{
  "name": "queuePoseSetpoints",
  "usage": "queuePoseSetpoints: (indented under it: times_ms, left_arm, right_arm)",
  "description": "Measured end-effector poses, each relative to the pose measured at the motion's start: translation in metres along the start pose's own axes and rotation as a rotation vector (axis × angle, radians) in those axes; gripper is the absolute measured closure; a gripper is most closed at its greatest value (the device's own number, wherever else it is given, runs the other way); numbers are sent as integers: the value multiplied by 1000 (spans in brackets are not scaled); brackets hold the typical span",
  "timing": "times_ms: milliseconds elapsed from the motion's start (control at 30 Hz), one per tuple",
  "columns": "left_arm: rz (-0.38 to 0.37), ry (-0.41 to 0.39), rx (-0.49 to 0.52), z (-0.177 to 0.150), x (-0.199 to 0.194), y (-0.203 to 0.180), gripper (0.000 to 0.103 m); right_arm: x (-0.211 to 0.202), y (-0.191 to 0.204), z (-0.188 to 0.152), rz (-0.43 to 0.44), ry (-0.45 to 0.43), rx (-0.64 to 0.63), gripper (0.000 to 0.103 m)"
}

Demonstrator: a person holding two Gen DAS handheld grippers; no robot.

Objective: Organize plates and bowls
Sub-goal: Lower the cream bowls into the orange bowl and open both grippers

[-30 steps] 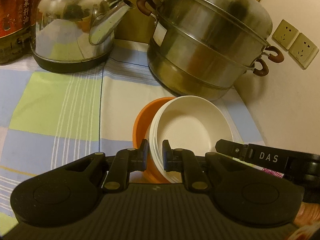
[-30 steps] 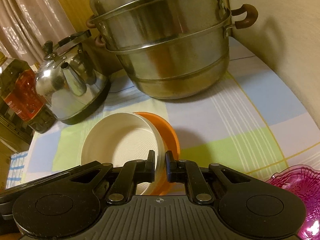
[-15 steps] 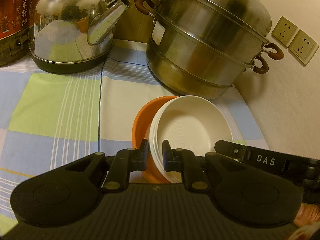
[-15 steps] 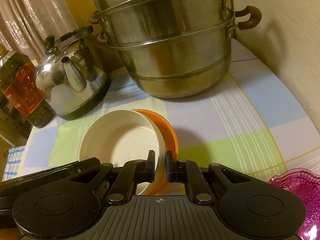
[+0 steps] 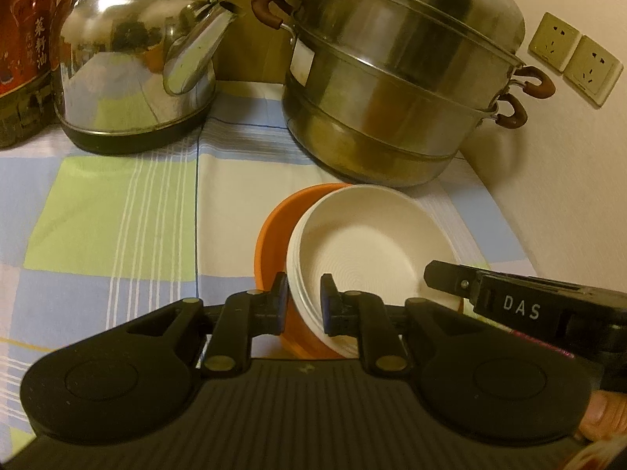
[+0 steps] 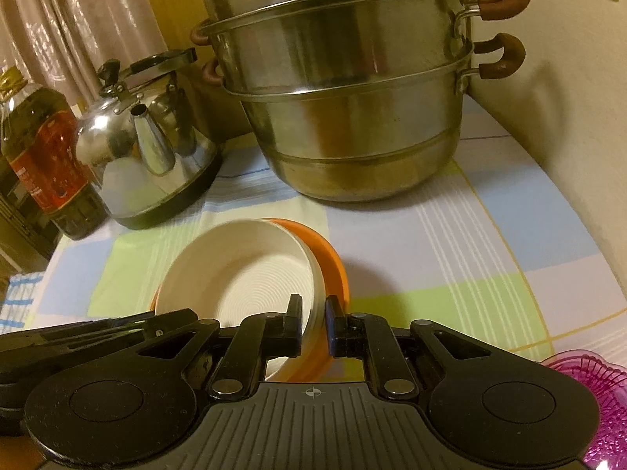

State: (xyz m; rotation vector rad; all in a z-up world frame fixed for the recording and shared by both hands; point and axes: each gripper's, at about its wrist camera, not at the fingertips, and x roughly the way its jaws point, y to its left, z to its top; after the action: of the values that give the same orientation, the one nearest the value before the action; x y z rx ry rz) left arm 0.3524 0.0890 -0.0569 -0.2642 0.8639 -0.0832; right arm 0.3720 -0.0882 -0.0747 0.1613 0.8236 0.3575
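At far left stands an oil bottle (image 5: 23, 51) with a red label in Chinese characters, then the kettle (image 5: 133, 74), then the steamer pot (image 5: 395, 90) at far right by the wall. Open checked tablecloth (image 5: 109, 211) lies near left. The left gripper (image 5: 303, 299) pinches the near rim of the white bowl (image 5: 372, 246) nested in the orange bowl (image 5: 274, 235). The right gripper (image 6: 313, 323), marked "DAS", pinches the opposite rim. A pink dish (image 6: 595, 399) sits near right.

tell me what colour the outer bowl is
Orange; the outer bowl shows best in the right wrist view.
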Motion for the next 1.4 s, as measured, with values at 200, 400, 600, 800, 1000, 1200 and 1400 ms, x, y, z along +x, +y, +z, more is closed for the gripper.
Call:
queuePoseSetpoints:
  times_ms: [200, 400, 600, 800, 1000, 1200, 1400]
  left_arm:
    - [-13, -11, 4, 1, -3, 1, 79]
    - [-27, -36, -17, 2, -14, 6, 79]
    - [-108, -6, -61, 2, -19, 14, 80]
    - [-150, 24, -56, 0, -21, 9, 80]
    - [-126, 33, -58, -4, -13, 11, 81]
    - [-138, 29, -53, -4, -18, 7, 80]
    - [-218, 62, -7, -6, -22, -10, 80]
  right_arm:
    - [-4, 0, 2, 8, -26, 4, 84]
    - [-12, -5, 5, 11, -61, 42, 82]
    - [-18, -10, 6, 17, -73, 71, 82]
    - [-20, -16, 5, 6, -79, 89, 82]
    - [-19, -20, 4, 1, -74, 110, 82]
    - [-22, -22, 4, 9, -77, 119, 82]
    - [-25, -25, 5, 10, -86, 133, 82]
